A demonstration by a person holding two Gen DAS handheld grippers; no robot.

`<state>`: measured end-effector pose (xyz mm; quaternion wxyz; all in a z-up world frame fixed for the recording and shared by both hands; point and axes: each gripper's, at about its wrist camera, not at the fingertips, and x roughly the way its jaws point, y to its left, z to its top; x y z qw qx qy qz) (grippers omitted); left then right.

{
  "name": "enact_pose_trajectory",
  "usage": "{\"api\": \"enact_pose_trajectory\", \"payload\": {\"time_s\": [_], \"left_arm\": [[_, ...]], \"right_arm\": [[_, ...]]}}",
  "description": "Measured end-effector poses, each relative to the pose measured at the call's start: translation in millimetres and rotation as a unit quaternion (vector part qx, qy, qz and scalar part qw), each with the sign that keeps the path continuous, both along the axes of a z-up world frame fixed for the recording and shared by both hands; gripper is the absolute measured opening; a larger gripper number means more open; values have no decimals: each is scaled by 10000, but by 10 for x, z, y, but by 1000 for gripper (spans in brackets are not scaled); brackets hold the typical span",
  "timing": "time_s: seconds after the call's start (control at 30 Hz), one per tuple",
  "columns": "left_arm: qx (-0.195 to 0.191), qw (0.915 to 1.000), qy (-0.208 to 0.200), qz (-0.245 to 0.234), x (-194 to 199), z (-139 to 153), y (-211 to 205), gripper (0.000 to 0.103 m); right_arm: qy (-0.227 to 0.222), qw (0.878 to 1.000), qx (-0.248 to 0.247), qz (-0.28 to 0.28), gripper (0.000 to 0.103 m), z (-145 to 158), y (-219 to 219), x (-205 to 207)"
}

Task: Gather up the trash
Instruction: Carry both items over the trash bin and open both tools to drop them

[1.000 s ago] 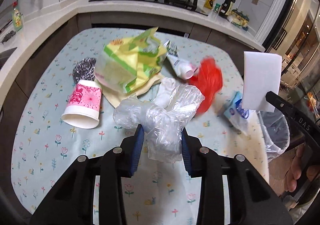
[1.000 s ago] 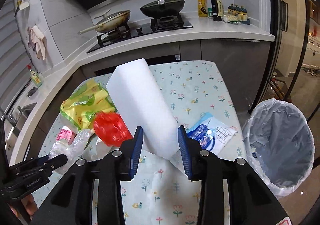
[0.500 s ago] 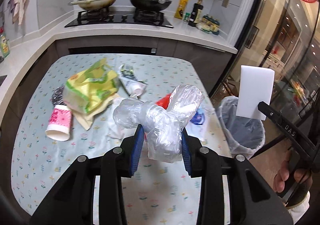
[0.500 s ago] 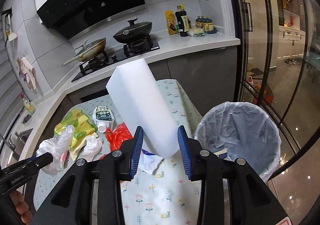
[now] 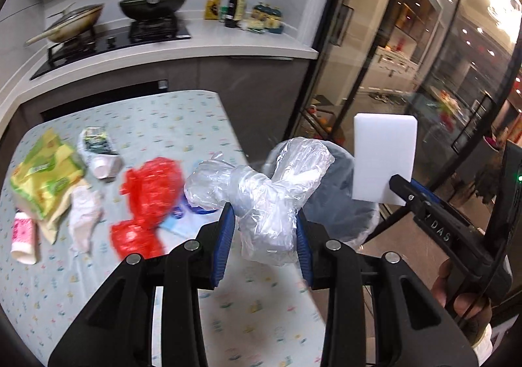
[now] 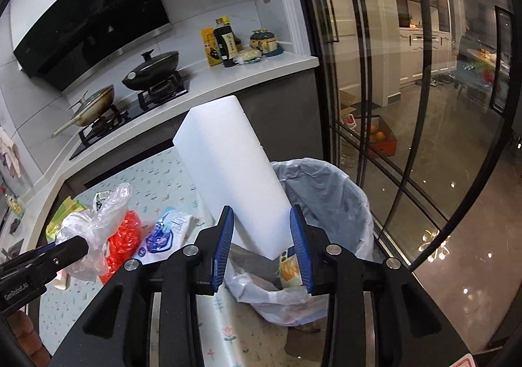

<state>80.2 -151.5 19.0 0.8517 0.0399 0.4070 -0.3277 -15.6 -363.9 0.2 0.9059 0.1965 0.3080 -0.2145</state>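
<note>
- White foam block (image 6: 228, 171): being held upright in the right claw (image 6: 261, 243), pads pressing both sides, its low end hanging over the lined trash bin (image 6: 339, 191).
- Clear plastic bag (image 5: 261, 194): crumpled, being pinched in the left claw (image 5: 262, 236); riding above the right edge of the surface (image 5: 137, 269), just short of the bin's near-left rim.
- Left on the surface: red plastic (image 5: 150, 187), yellow-green wrapper (image 5: 42, 174), white tissue (image 5: 86, 213), pink paper cup (image 5: 23, 239), blue-white packet (image 6: 166, 233).
- Bin is sitting on the floor, hard against the surface's right edge; some trash is showing inside.
- Risk: bag is light and bulky, so letting go early is likely to drop it on the surface or floor.
- Risk: both claws are converging on one opening; block could strike the rim and bounce out, or the claws collide.
</note>
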Motion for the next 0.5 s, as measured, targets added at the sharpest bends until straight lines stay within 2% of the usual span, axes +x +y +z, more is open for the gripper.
{"api": "enact_pose_trajectory", "payload": {"time_s": [0.27,0.5], "left_arm": [[142,9984,173,-517,37,-228,-706,35],[204,9971,234,-700,113,-360,-1030,36]], "right_arm": [[255,9993,49,-267,34,-191,-316,2],[367,9983,125,-434,35,-316,-518,77]]}}
